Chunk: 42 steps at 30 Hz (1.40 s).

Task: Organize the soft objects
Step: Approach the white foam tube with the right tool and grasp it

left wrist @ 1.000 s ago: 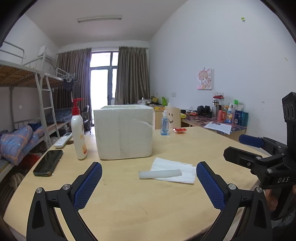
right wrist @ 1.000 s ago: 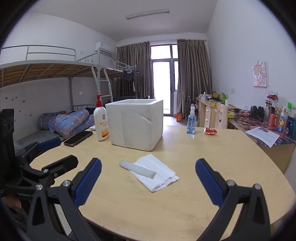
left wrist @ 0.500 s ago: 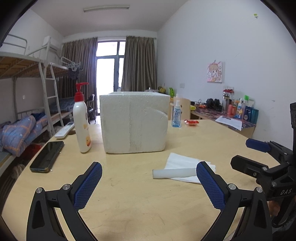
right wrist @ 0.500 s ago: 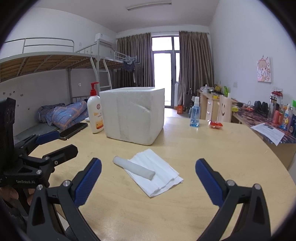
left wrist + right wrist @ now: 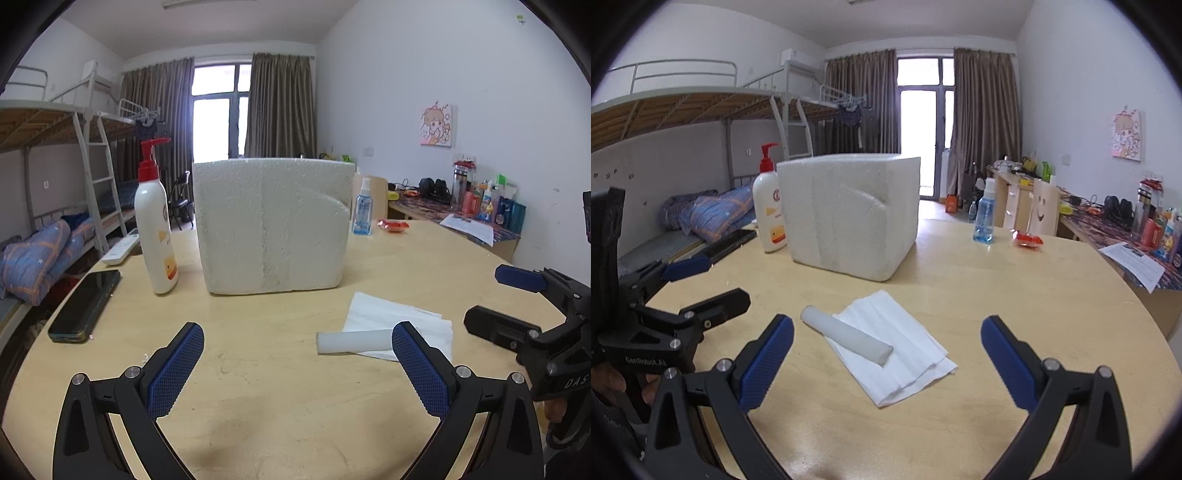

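A white foam roll [image 5: 846, 339] lies across the near edge of a folded white tissue [image 5: 897, 350] on the round wooden table [image 5: 1015, 295]. Behind them stands a white foam box [image 5: 849, 218]. My right gripper [image 5: 886, 362] is open, its blue pads either side of the roll and tissue, a little short of them. My left gripper [image 5: 297, 363] is open too; its right pad overlaps the roll [image 5: 352, 341] and tissue [image 5: 391, 317] in view. The foam box [image 5: 271, 225] is straight ahead of it. Each gripper shows at the other view's edge.
A lotion pump bottle [image 5: 155, 221], a black phone [image 5: 85, 304] and a remote [image 5: 120, 251] lie left of the box. A blue spray bottle [image 5: 984, 216] and a red packet [image 5: 1027, 238] sit at the far right. A cluttered desk lines the wall; bunk beds stand left.
Both grippers have moved forward and lower toward the table; the box, roll and tissue look larger. In the left view the roll has shifted right, up to the right pad. Both stay open.
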Each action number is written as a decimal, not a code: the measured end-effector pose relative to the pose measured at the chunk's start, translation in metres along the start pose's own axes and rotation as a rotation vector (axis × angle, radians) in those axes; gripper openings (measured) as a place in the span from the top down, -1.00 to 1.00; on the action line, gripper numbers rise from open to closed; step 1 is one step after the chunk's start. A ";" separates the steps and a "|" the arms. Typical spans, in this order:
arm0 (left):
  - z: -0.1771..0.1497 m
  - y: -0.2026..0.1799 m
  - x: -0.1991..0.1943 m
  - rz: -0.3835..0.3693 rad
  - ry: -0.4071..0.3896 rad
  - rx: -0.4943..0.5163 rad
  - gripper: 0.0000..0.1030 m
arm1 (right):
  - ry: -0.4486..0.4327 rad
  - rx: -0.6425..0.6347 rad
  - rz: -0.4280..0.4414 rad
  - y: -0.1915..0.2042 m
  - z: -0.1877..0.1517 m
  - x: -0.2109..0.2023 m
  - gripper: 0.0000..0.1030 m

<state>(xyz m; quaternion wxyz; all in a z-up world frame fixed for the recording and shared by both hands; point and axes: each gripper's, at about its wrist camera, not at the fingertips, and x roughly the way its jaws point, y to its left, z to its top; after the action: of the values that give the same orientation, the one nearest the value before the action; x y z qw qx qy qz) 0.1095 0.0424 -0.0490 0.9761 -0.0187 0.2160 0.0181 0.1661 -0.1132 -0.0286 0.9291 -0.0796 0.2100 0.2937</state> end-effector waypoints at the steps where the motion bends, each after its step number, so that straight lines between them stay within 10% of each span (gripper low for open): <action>1: 0.000 0.000 0.002 0.000 0.005 0.000 -0.98 | 0.010 -0.013 0.005 0.000 0.000 0.003 -0.99; 14: -0.002 0.011 0.019 -0.046 0.092 -0.070 -0.98 | 0.152 -0.127 0.154 0.007 0.012 0.037 -0.95; 26: -0.005 0.012 0.023 -0.077 0.129 -0.084 -0.98 | 0.284 -0.206 0.252 0.007 0.012 0.068 0.05; 42: -0.005 0.012 0.027 -0.101 0.155 -0.085 -0.98 | 0.365 -0.323 0.259 0.013 -0.001 0.088 0.15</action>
<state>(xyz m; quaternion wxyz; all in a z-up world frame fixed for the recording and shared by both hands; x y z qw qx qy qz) 0.1313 0.0547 -0.0658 0.9544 -0.0720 0.2889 -0.0234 0.2236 -0.0581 -0.0686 0.8059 -0.2509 0.3326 0.4206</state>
